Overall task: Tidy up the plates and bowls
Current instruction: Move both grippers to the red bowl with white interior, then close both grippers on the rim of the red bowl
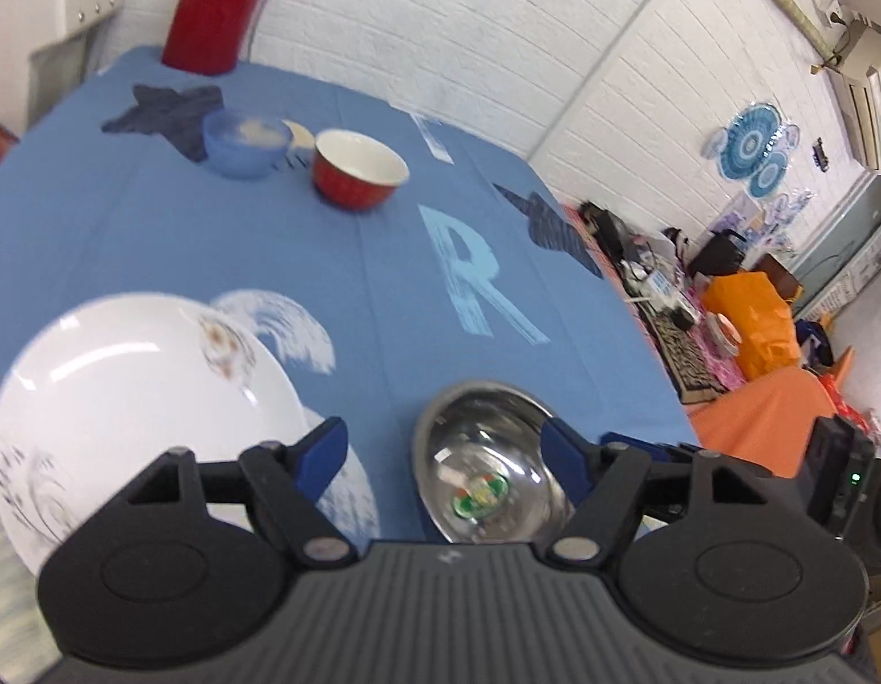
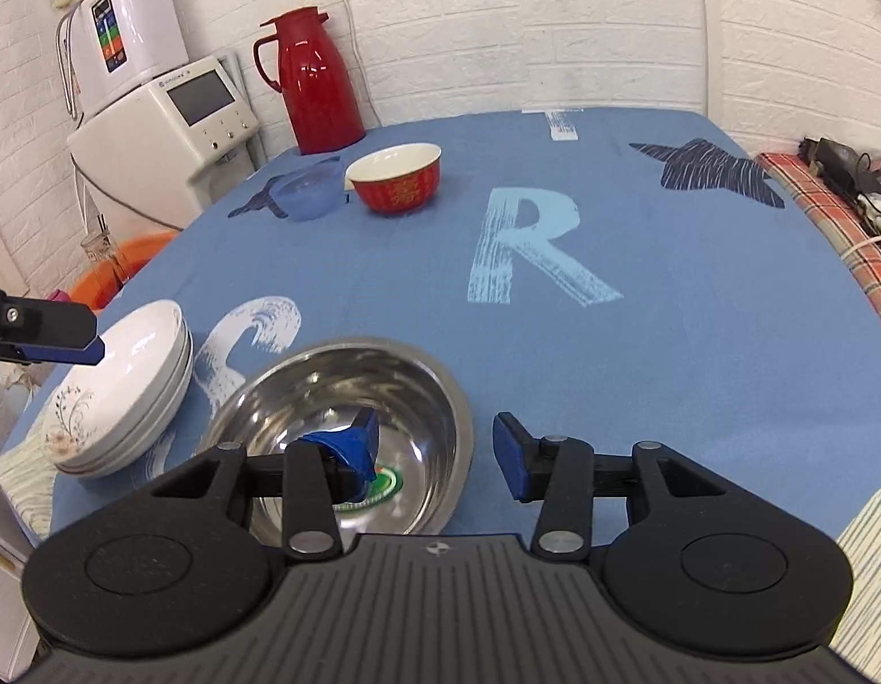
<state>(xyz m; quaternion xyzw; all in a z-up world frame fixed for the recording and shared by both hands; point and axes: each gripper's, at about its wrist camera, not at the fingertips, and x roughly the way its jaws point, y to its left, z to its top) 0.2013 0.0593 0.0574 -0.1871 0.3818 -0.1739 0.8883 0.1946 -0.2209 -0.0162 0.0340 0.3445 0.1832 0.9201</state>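
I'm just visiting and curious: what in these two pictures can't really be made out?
- Small white dish, left wrist view: mostly hidden behind the translucent blue bowl.
- Sticker in the shiny steel bowl, right wrist view: partly covered by the right tool; text too small.
- Stack of white floral plates: exact count unclear.
- Tall red thermos jug, left wrist view: top cut off.

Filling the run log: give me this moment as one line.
left hand-held gripper: open, empty | right hand-held gripper: open, straddling steel bowl rim | white plates: stacked | red bowl: untouched

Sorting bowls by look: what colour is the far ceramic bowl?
Red outside, white inside; clearest in right wrist view.
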